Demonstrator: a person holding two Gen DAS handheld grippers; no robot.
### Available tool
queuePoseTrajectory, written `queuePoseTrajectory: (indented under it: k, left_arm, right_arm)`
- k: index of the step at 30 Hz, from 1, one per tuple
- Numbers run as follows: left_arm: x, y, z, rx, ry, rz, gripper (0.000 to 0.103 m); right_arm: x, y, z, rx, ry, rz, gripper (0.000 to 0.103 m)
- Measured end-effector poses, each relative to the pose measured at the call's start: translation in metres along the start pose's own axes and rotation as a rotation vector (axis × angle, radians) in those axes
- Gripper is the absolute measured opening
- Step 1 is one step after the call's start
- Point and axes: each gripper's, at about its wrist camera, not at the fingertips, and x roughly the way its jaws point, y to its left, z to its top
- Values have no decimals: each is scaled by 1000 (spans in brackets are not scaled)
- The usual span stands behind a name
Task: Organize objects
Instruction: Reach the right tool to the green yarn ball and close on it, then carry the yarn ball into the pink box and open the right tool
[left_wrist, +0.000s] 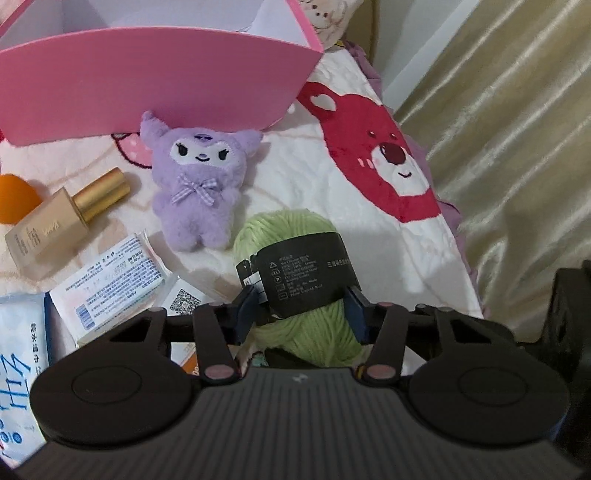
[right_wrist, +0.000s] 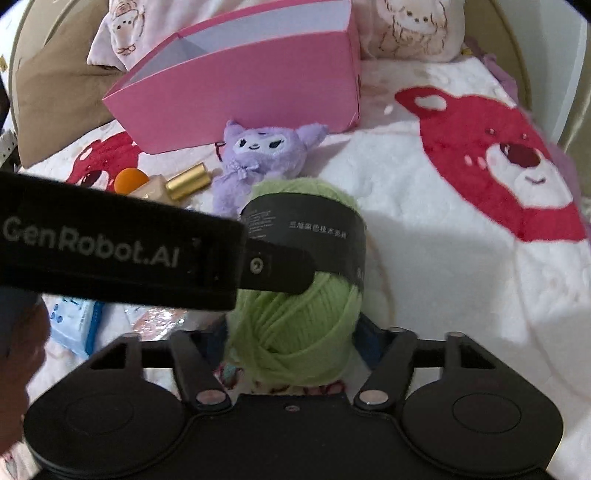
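Observation:
A green yarn ball (left_wrist: 286, 229) with a black paper band (left_wrist: 306, 273) is held between both grippers above the bed. My left gripper (left_wrist: 301, 308) is shut on the yarn at its banded middle. My right gripper (right_wrist: 291, 343) is shut on the same yarn ball (right_wrist: 299, 332) from its near end; the left gripper's body (right_wrist: 110, 254) crosses that view. An open pink box (left_wrist: 155, 81) stands behind, also in the right wrist view (right_wrist: 240, 92). A purple plush (left_wrist: 199, 177) lies in front of it.
A foundation bottle with gold cap (left_wrist: 62, 221), an orange sponge (left_wrist: 14, 199), white packets (left_wrist: 110, 280) and a blue wipes pack (left_wrist: 18, 354) lie at the left on the bear-print blanket (left_wrist: 384, 162). Pillows (right_wrist: 410, 26) lie behind; a curtain (left_wrist: 517, 147) hangs right.

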Motion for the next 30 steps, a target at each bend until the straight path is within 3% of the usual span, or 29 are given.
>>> queuePoseTrajectory:
  k: [4, 8, 11, 14, 22, 25, 30]
  left_arm:
    - [-11, -7, -1, 27, 12, -17, 48]
    - [-39, -15, 0, 44, 7, -59, 48]
    - [-68, -24, 7, 104, -28, -63, 48]
    - [-99, -34, 23, 165, -82, -54, 48]
    - [-149, -33, 115, 163, -172, 2, 48]
    - [-143, -24, 157, 172, -179, 17, 48]
    - [-105, 1, 215, 174, -124, 18, 48]
  right_arm:
    - [-13, 13, -5, -34, -18, -47, 57]
    - [-43, 37, -11, -148, -64, -127, 56]
    - [-69, 41, -5, -104, -104, -97, 56]
    - [-91, 52, 12, -141, -159, -113, 56]
    - [-119, 67, 102, -200, -260, -83, 56]
    - [-112, 58, 144, -159, -266, -44, 56]
    - [-73, 38, 192, -118, -225, -6, 56]
